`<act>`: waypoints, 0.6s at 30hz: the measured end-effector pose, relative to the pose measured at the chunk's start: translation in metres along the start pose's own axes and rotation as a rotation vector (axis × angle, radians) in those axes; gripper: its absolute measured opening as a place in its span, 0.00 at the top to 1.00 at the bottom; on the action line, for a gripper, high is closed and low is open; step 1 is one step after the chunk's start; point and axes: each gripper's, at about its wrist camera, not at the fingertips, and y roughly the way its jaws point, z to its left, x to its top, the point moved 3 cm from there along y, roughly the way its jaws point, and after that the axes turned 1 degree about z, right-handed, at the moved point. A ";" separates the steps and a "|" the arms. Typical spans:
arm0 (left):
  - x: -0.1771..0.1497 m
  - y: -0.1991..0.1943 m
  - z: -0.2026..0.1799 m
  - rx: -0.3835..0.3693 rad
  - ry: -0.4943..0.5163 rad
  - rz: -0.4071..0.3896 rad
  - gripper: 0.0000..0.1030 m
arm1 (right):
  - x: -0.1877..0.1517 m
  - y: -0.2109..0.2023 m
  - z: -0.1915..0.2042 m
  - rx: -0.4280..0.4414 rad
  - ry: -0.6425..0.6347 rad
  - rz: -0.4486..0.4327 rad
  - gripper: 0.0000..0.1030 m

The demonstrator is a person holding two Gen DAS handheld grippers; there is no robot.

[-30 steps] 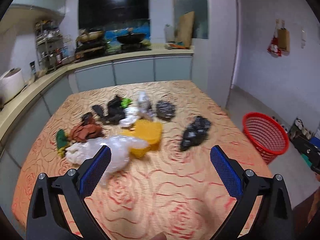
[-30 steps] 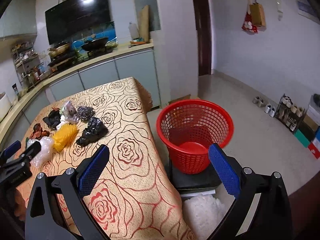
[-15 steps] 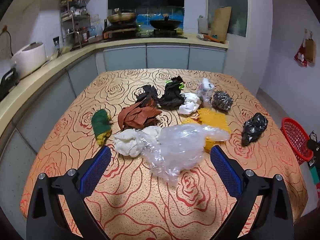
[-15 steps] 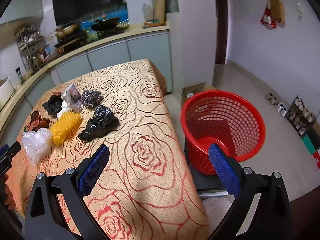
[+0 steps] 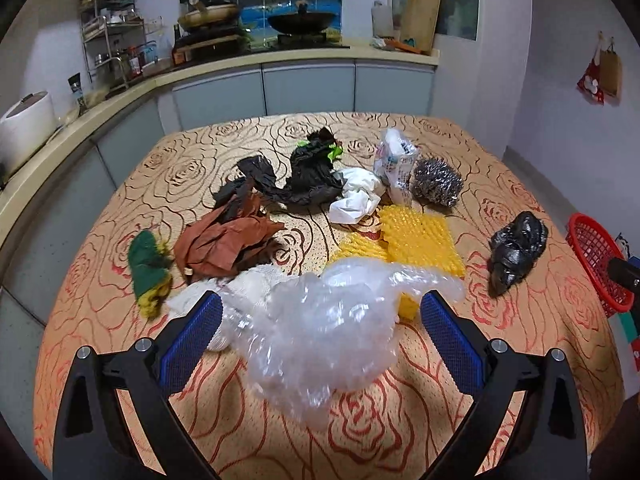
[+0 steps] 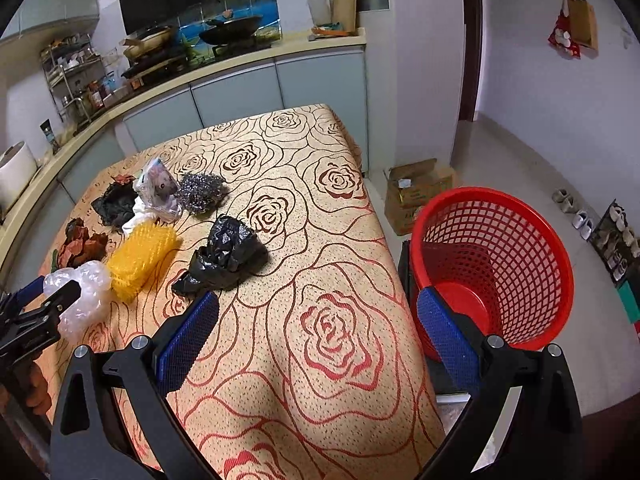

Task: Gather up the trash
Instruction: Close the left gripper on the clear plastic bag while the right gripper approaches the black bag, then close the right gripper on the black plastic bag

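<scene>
Trash lies on the rose-patterned table (image 5: 520, 184). A crumpled clear plastic bag (image 5: 328, 332) sits between the open fingers of my left gripper (image 5: 320, 320), close in front. Beyond it lie a yellow spiky mat (image 5: 416, 236), brown paper (image 5: 224, 240), a green and yellow scrap (image 5: 148, 268), black plastic (image 5: 308, 176), white paper (image 5: 356, 196), a printed wrapper (image 5: 394, 164), a steel scourer (image 5: 436, 182) and a black bag (image 5: 516, 248). My right gripper (image 6: 316, 320) is open and empty above the table's right edge, with the black bag (image 6: 226, 256) ahead-left and the red basket (image 6: 492, 264) on its right.
The red basket stands on a low dark stand beside the table, also visible in the left wrist view (image 5: 596, 260). A cardboard box (image 6: 416, 188) sits on the floor behind it. Kitchen counters (image 5: 240, 64) run along the far and left sides. Shoes (image 6: 576, 212) line the right wall.
My left gripper has swung left and moved in and down toward the clear plastic bag, which now lies between its fingers. My right gripper has drifted forward slightly; the basket appears larger.
</scene>
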 end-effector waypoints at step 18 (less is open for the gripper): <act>-0.004 0.010 -0.001 -0.053 0.024 0.000 0.60 | 0.017 0.042 0.040 0.074 -0.041 0.050 0.06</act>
